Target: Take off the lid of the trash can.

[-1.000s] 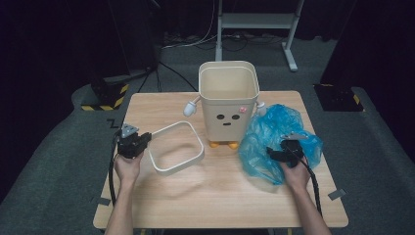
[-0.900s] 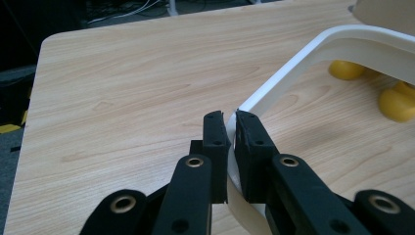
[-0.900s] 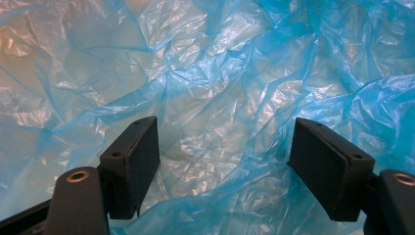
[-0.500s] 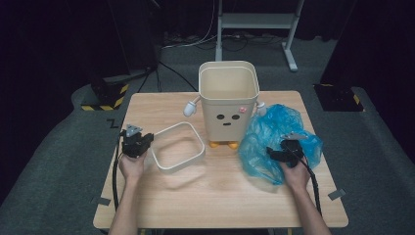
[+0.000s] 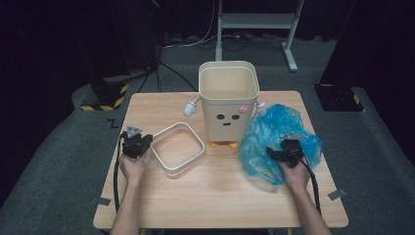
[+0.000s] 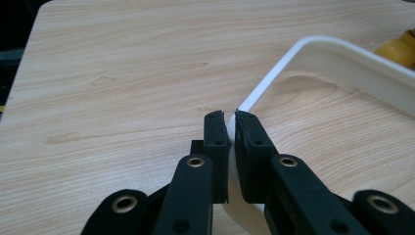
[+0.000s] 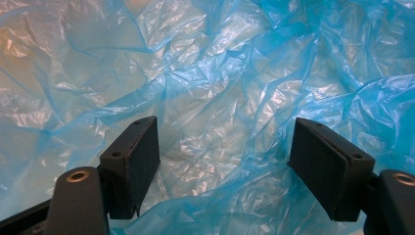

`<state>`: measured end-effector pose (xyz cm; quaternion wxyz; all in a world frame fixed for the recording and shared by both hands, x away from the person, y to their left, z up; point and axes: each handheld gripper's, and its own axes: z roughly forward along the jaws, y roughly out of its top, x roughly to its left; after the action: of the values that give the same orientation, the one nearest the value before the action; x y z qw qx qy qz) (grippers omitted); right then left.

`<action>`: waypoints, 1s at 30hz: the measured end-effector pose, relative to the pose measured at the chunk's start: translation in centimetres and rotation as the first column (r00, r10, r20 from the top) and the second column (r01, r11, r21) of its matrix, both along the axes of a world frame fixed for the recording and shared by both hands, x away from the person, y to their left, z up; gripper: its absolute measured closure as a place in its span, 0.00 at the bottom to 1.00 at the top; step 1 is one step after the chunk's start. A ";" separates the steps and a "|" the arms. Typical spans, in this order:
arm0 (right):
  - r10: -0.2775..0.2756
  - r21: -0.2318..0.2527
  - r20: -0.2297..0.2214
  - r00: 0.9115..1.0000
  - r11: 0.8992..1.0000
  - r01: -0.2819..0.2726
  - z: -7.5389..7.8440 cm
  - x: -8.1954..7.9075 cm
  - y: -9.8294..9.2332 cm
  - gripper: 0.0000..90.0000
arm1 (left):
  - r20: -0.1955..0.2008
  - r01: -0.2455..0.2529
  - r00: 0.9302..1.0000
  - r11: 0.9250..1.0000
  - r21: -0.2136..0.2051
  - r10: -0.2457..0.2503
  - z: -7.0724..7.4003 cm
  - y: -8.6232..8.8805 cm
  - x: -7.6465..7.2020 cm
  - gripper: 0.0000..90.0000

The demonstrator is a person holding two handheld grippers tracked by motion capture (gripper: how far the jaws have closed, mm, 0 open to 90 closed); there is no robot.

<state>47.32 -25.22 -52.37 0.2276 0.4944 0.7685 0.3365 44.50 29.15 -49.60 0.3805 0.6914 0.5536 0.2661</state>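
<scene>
Ring (image 6: 313, 63) pinched by L gripper (image 6: 230, 117), seemingly flat.

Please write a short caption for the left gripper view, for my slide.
Left gripper shut on the thin rim of a white frame lying on the wooden table.

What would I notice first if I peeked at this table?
Probably the cream bin with a face, standing at the back middle of the wooden table on little orange feet. To its right lies a crumpled blue plastic bag, with the right gripper open over it. On the left, the left gripper pinches the edge of a white square ring lying flat.
</scene>
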 end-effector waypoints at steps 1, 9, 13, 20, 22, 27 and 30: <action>0.000 0.000 0.000 1.000 1.000 0.000 0.0 0.0 0.0 0.30 | -0.006 0.004 1.000 1.000 0.007 -0.004 -0.2 -0.1 0.2 0.94; -0.001 0.000 0.000 1.000 1.000 0.001 0.0 0.0 0.0 0.30 | -0.017 -0.001 1.000 1.000 0.009 0.002 -1.0 -0.3 0.7 0.94; -0.004 0.002 -0.002 1.000 1.000 0.004 0.0 0.0 0.0 0.30 | -0.004 -0.006 1.000 1.000 0.018 0.006 -1.1 -0.5 0.7 0.93; -0.005 0.002 -0.001 1.000 1.000 0.005 0.0 0.0 0.1 0.30 | 0.011 0.003 1.000 1.000 0.007 -0.003 -2.1 -0.6 1.0 0.86; -0.005 0.001 0.000 1.000 1.000 0.005 0.0 0.0 0.1 0.30 | 0.009 -0.001 1.000 1.000 0.004 0.001 -2.5 -0.5 1.0 0.79; -0.006 0.001 0.001 1.000 1.000 0.006 0.0 0.1 0.1 0.30 | -0.012 -0.029 1.000 1.000 0.004 0.029 -2.9 -0.6 1.3 0.63; -0.008 0.002 0.000 1.000 1.000 0.008 0.0 0.1 0.1 0.30 | -0.017 -0.040 0.999 0.999 0.019 0.040 -2.9 -0.8 1.4 0.57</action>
<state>47.39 -25.12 -52.39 0.2284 0.4975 0.7662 0.3364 45.88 28.39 -52.47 0.3639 0.6859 0.5681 0.2727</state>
